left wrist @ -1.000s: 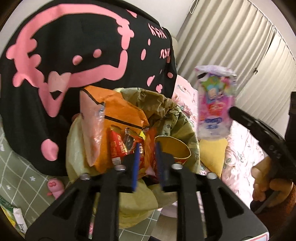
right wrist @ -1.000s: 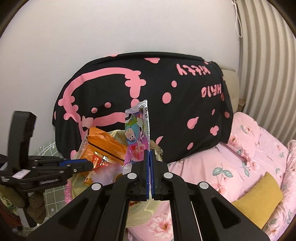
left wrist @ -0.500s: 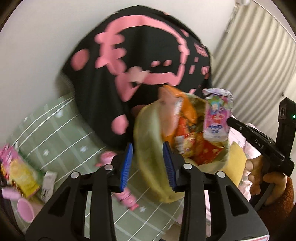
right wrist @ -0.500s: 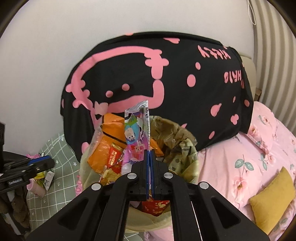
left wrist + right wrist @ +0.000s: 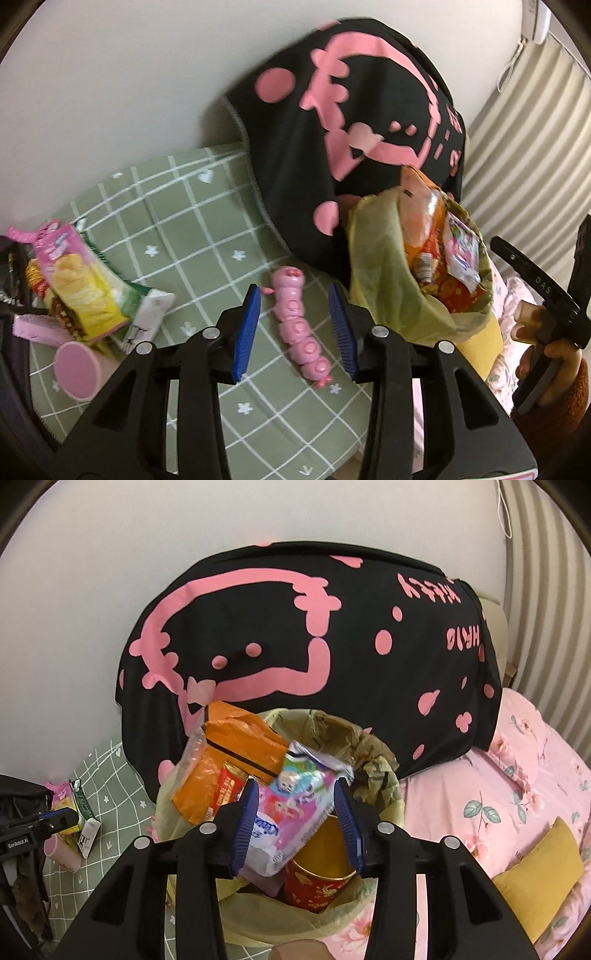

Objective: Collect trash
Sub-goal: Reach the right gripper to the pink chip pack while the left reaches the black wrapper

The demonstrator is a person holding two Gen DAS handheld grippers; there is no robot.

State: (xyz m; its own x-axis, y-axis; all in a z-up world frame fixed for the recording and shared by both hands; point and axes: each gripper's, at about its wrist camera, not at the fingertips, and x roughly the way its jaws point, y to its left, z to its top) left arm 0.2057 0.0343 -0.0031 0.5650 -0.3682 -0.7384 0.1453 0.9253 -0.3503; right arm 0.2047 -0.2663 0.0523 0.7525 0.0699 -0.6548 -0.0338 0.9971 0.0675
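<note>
Right gripper (image 5: pixel 297 821) jaws are opening; a second ago they pinched the pink snack wrapper (image 5: pixel 291 805), which now lies loose in the yellow-lined trash bin (image 5: pixel 373 915). Left gripper (image 5: pixel 295 328) has swung off the bin, jaws opening, empty, over a pink caterpillar toy (image 5: pixel 299 325) on green grid bedding (image 5: pixel 177 229). Chip bags (image 5: pixel 81 284) lie left. Black blanket (image 5: pixel 332 635) reads "HELLO KITTY".

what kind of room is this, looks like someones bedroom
Most likely a bedroom. A pink floral bedspread with a yellow cushion lies beside the lined trash bin, a black and pink blanket is draped against the wall, and pleated curtains hang on one side.
</note>
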